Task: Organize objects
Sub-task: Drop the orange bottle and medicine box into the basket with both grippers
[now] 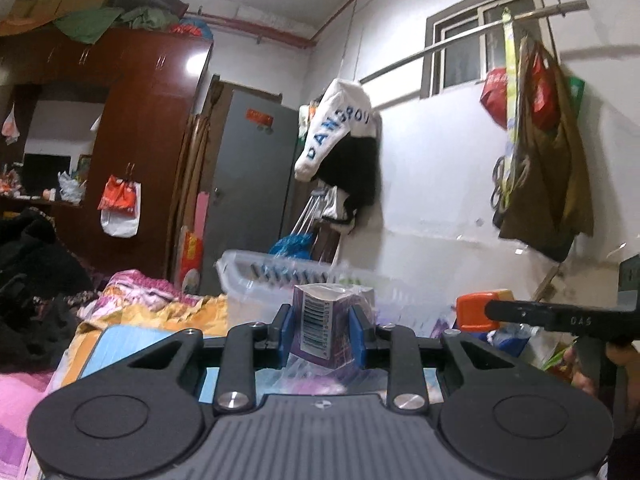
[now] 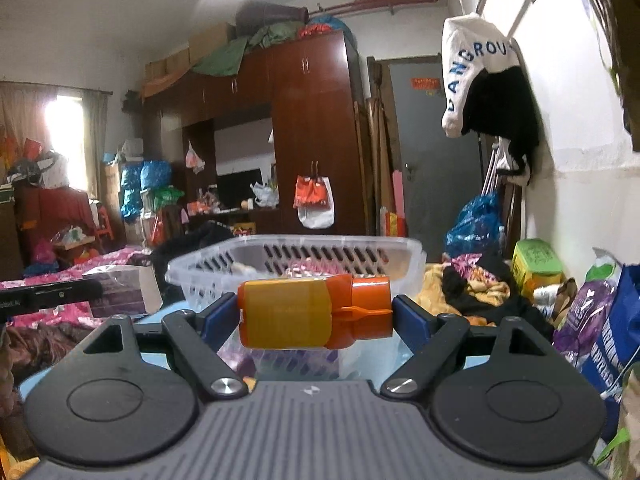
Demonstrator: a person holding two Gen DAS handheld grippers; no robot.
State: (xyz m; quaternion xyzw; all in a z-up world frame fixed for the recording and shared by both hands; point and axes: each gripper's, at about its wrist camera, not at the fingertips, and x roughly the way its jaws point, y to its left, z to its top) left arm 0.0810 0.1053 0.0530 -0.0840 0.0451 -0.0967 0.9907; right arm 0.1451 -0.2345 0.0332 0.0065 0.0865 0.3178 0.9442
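My left gripper (image 1: pixel 322 328) is shut on a small purple box (image 1: pixel 326 320) wrapped in clear plastic, barcode facing me. It holds the box up in front of a clear plastic basket (image 1: pixel 256 276). My right gripper (image 2: pixel 314 312) is shut on a yellow bottle with an orange cap (image 2: pixel 312 312), held sideways, cap to the right. The same basket (image 2: pixel 296 256) stands just beyond it. The purple box (image 2: pixel 120 290) and the left gripper show at the left of the right wrist view. The bottle's orange cap (image 1: pixel 478 310) shows at the right of the left wrist view.
A bed with a pink floral quilt (image 1: pixel 132 296) and dark clothes (image 1: pixel 32 280) lies to the left. Bags and packets (image 2: pixel 592 312) crowd the right by the wall. A brown wardrobe (image 2: pixel 308 128) and grey door (image 1: pixel 248 192) stand behind.
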